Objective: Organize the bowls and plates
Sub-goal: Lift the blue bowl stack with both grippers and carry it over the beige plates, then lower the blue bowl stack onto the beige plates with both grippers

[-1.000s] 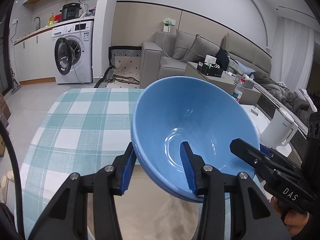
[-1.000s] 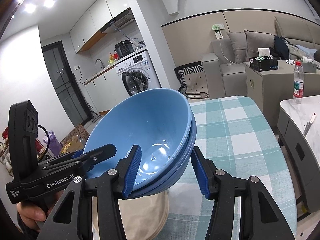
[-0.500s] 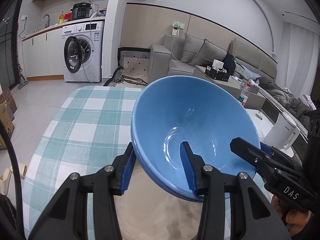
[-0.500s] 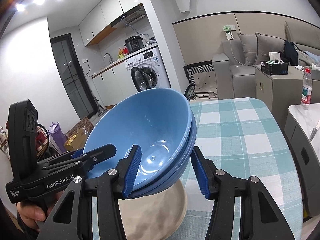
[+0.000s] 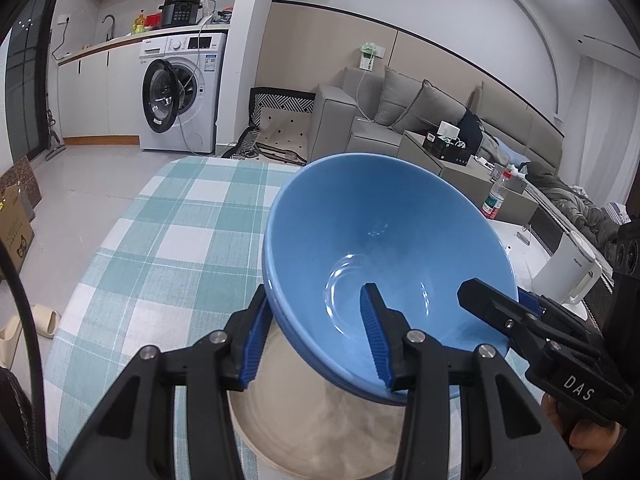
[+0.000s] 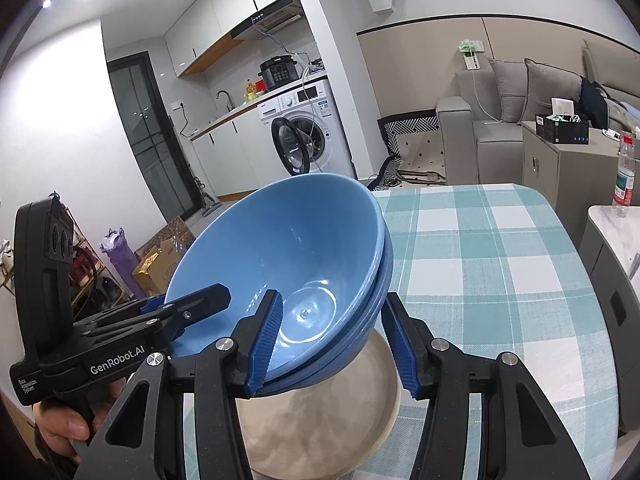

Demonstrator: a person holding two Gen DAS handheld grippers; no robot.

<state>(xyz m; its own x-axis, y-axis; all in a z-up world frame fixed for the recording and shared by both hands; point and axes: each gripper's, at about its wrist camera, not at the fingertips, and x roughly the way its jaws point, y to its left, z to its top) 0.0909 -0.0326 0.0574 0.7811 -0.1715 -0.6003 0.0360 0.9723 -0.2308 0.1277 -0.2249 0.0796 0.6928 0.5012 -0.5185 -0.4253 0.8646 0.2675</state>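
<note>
The stack of blue bowls (image 5: pixel 384 264), at least two nested as the doubled rim shows in the right wrist view, hangs tilted in mid-frame, clear of the checked surface (image 5: pixel 168 240) and just above the beige plate (image 6: pixel 320 432) at the bottom of both views. The left tongs (image 5: pixel 316 340) pinch one side of the stack, one pad inside the bowl and one outside under the wall; the right tongs (image 6: pixel 332 340) pinch the opposite side the same way. Neither grip has changed over the last second. What has changed is the backdrop: the washing machine (image 5: pixel 180 92) and sofa (image 5: pixel 400 108) have slid towards the right in both views, and more of the plate shows beneath the bowls, so the pair has been carried sideways across the surface, tilt unchanged. By my reading the stack is being brought over the plate to be set down on it; the bowls are not yet lowered
</note>
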